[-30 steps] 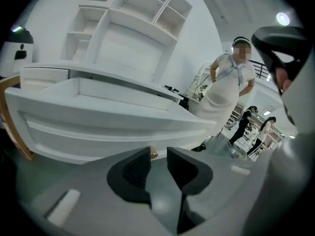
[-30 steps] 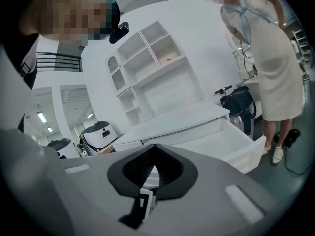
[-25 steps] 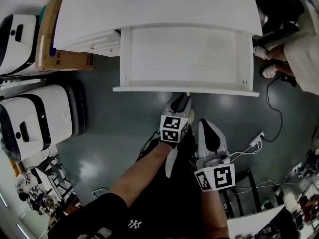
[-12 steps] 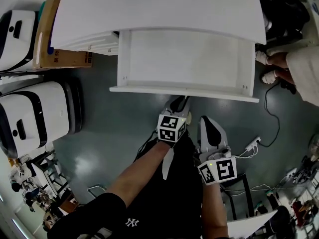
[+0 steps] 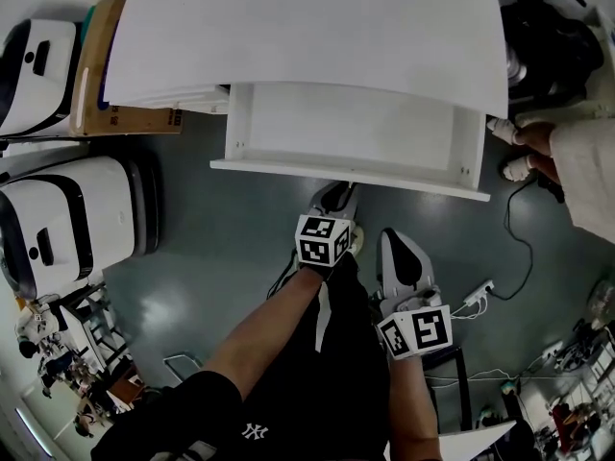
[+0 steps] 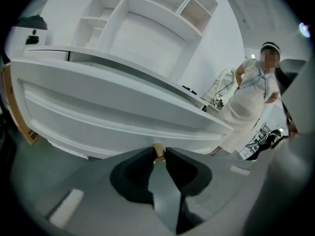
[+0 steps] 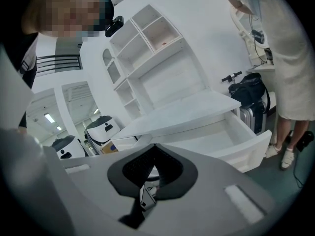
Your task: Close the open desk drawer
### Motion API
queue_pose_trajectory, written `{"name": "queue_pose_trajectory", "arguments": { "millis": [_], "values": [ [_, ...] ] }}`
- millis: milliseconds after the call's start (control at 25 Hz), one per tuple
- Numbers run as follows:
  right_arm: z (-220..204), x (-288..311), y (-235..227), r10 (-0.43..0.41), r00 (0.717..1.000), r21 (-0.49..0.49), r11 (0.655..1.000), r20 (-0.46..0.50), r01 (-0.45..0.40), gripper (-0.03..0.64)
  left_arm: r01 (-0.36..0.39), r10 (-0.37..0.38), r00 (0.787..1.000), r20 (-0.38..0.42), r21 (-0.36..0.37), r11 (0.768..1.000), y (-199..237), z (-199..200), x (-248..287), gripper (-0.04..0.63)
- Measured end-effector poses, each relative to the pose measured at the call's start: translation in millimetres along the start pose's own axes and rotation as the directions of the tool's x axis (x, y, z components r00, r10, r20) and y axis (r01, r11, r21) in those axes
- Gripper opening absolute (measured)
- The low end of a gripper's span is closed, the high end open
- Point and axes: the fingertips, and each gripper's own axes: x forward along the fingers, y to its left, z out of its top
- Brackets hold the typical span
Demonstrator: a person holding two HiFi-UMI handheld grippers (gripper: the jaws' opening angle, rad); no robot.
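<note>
Pinching its brass knob (image 6: 158,148), left gripper (image 6: 158,153) fingers hold the open drawer (image 5: 346,173), upper centre of head view: rigid, likely free-sliding, best pushed squarely there; right gripper (image 7: 149,177) fingers pressed together, empty.

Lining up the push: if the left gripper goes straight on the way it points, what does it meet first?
The drawer front, apparently right ahead. The left gripper is closed on the knob of that panel, with nothing else in between.
</note>
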Motion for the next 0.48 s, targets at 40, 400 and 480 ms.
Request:
{"name": "queue_pose_trajectory", "arguments": {
  "millis": [40, 400, 480],
  "values": [
    [3, 3, -3, 0.003, 1.0, -0.001, 1.0, -0.003, -0.003, 0.023, -0.003, 0.003, 1.0, 0.002, -0.001, 1.0, 1, 4, 4, 0.078],
    [23, 42, -20, 0.009, 1.0, -0.005, 1.0, -0.012, -0.009, 0.023, 0.009, -0.01, 1.0, 0.024, 0.011, 1.0, 15, 46, 37, 0.078],
    [31, 51, -25, 0.007, 1.0, -0.01, 1.0, -0.009, -0.007, 0.023, 0.014, -0.014, 0.999, 0.032, 0.011, 1.0, 18, 56, 44, 0.078]
  ]
}}
